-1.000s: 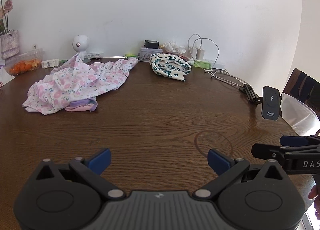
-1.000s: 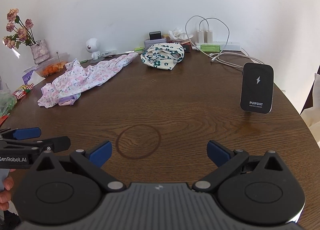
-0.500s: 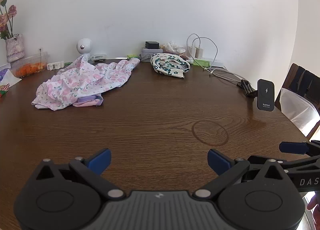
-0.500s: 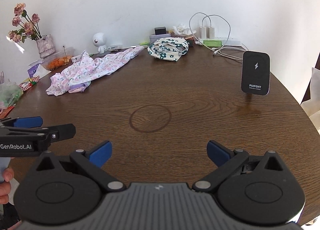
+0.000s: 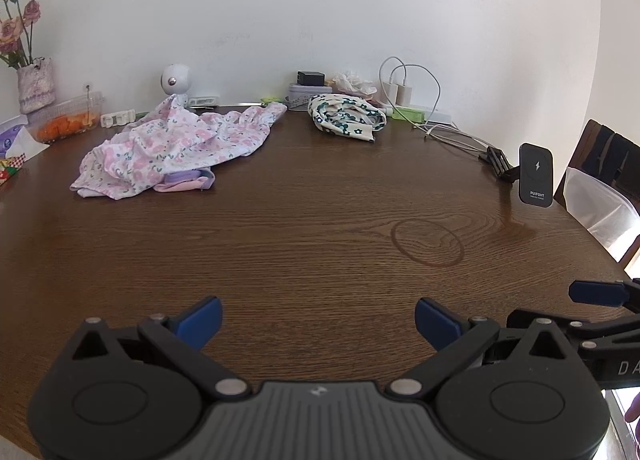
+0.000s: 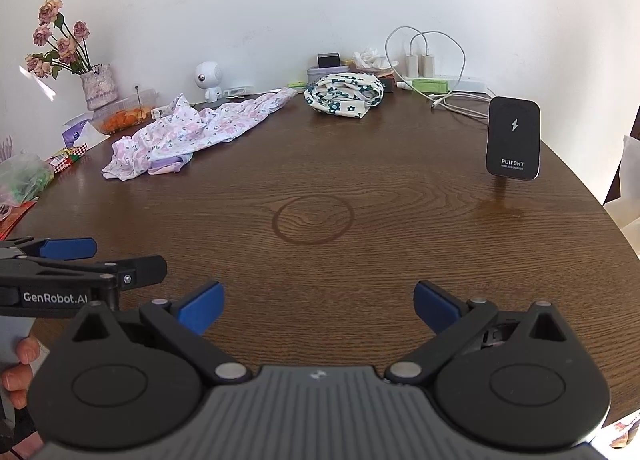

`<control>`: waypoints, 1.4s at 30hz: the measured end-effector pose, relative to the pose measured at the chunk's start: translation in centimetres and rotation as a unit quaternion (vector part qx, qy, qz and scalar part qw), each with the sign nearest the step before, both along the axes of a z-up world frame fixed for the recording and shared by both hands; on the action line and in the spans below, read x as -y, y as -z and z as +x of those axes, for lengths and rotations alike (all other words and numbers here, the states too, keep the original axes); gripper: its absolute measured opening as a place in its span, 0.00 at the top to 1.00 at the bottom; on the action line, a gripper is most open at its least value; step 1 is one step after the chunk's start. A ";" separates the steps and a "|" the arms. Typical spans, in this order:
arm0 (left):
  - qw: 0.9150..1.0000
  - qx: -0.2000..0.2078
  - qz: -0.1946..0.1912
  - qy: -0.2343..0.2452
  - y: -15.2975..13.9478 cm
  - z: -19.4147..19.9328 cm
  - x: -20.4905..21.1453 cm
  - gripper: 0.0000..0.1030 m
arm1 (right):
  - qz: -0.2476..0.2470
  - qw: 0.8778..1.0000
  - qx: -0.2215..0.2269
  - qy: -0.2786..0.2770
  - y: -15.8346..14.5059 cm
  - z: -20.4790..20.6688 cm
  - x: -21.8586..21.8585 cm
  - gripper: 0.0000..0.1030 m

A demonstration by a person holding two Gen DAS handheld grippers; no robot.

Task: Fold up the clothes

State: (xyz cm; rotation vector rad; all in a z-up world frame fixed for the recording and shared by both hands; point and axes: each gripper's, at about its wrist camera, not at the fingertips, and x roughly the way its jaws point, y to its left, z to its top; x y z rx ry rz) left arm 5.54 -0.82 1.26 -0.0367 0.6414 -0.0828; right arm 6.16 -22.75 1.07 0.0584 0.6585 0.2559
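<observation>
- So far nothing is folded, as far as I can judge: both garments lie rumpled at the far side of the surface (image 5: 320, 227).
- Left gripper (image 5: 318, 320) sits at the bottom of its frame, jaws spread wide and holding nothing, low over bare wood.
- Right gripper (image 6: 318, 306) is the same in its own view: jaws spread, nothing between them. Each gripper shows at the edge of the other's frame, so I hold them side by side.
- Pink floral garment (image 5: 176, 147) sprawls in the upper left of the left view, crumpled, a lilac piece poking out under its near edge. In the right view it sits upper left too (image 6: 188, 131).
- Green-flowered garment (image 5: 346, 117) is bunched in a loose wad at upper centre, near the back wall, apart from the pink one.
- Charger stand (image 6: 513, 138) is upright at the right of the right view, well clear of both garments.
- Left to do, by my reckoning: everything. Reach across, drag one garment onto the bare middle, spread it flat, fold it, then repeat with the other.
- Neither garment is touched by me now; both are well apart from my jaws.
</observation>
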 end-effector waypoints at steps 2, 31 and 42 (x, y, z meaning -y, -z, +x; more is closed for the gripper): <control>1.000 0.001 0.001 0.000 0.0 0.0 0.0 0.00 | 0.002 1.000 -0.005 -0.002 0.3 -0.1 0.0 0.00; 1.000 0.002 0.010 0.018 0.5 -0.4 0.3 0.00 | -0.005 1.000 -0.008 -0.007 0.8 0.1 -0.9 0.00; 1.000 0.004 0.010 0.018 0.6 -0.5 0.3 0.00 | -0.004 1.000 -0.008 -0.008 0.9 0.0 -1.1 0.00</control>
